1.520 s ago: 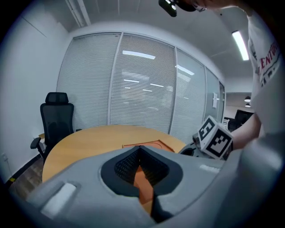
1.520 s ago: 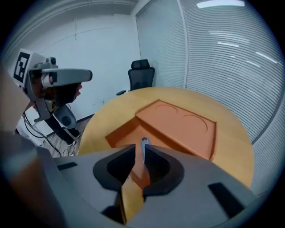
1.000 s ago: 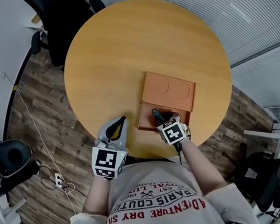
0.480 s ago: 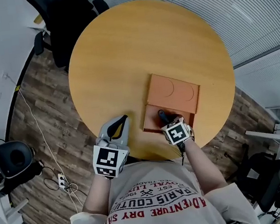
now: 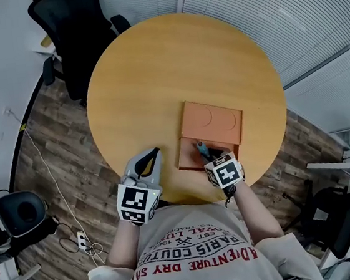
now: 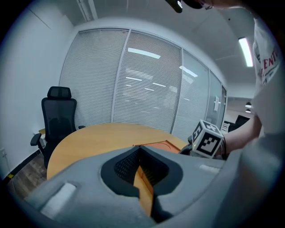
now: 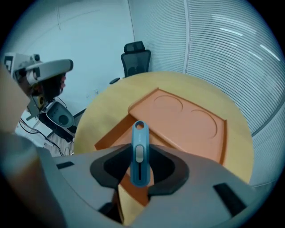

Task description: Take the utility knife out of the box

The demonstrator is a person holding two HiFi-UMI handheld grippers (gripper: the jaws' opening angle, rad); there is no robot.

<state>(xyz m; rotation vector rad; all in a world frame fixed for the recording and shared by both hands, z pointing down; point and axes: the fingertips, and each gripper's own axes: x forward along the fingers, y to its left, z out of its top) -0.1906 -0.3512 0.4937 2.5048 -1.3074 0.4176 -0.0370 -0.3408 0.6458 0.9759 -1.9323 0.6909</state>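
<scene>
The utility knife [image 7: 139, 133] is between the jaws of your right gripper [image 7: 139, 156]. The jaws are closing and the pads already press its blue body from both sides, around the lower half. The grey slider faces the camera, and the end with the round hole points away from you, towards the far side of the table [image 5: 155, 76]. In the head view the knife's tip pokes out just beyond your right gripper's marker cube [image 5: 223, 171]. It sits above the near part of the box [image 5: 188, 156]. I cannot tell whether its lower end is fully clear of the tray floor.

The orange box sits on the near right part of the round wooden table. It is open, and its lid [image 5: 213, 120] lies flat on the far side of the tray, touching it along one edge. The lid shows two round impressions.

Your left gripper [image 5: 153, 154] has its jaw tips together with nothing between them. It hangs over the near left edge of the table, to the left of the box and apart from it. It is pointed roughly along the tabletop.

A black office chair [image 5: 80, 28] stands at the far left of the table, and slatted blinds [image 5: 273, 12] run along the far right.
</scene>
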